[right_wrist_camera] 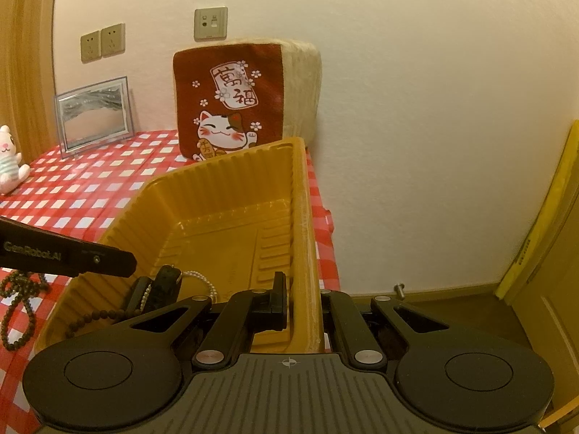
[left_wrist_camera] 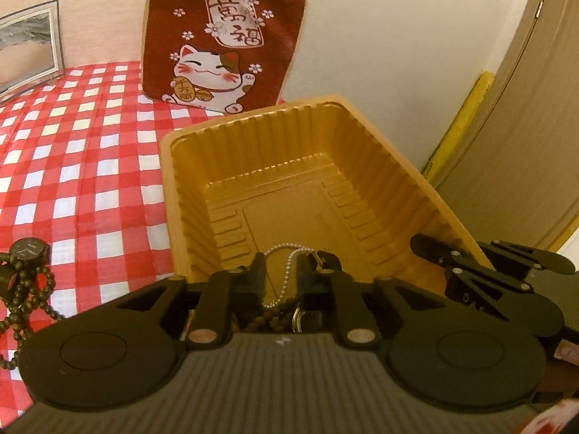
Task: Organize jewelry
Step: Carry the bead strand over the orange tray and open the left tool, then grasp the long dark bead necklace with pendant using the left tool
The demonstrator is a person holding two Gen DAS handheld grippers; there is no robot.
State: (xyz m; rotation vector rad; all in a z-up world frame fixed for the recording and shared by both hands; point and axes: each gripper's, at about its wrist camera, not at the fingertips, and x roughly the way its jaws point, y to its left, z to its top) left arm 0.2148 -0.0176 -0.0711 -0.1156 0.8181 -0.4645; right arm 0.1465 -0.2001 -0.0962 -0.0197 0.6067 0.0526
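A gold ribbed plastic tray (left_wrist_camera: 188,188) stands on the red checked tablecloth; it also shows in the right wrist view (right_wrist_camera: 137,217). My left gripper (left_wrist_camera: 284,271) hangs over the tray's near end, jaws a little apart around a silver bead chain (left_wrist_camera: 289,253) that dangles between them; a dark bead strand and a watch lie below. In the right wrist view the chain (right_wrist_camera: 202,278) and dark bead strand (right_wrist_camera: 97,316) lie in the tray. My right gripper (right_wrist_camera: 302,300) is shut on the tray's right wall (right_wrist_camera: 302,217). A dark bead necklace (left_wrist_camera: 25,289) with a watch (left_wrist_camera: 29,249) lies left of the tray.
A red lucky-cat cushion (left_wrist_camera: 224,43) leans on the wall behind the tray. A framed picture (right_wrist_camera: 94,115) and a small white plush toy (right_wrist_camera: 9,159) stand at the back left. The table edge runs just right of the tray, with a wooden door (left_wrist_camera: 535,108) beyond.
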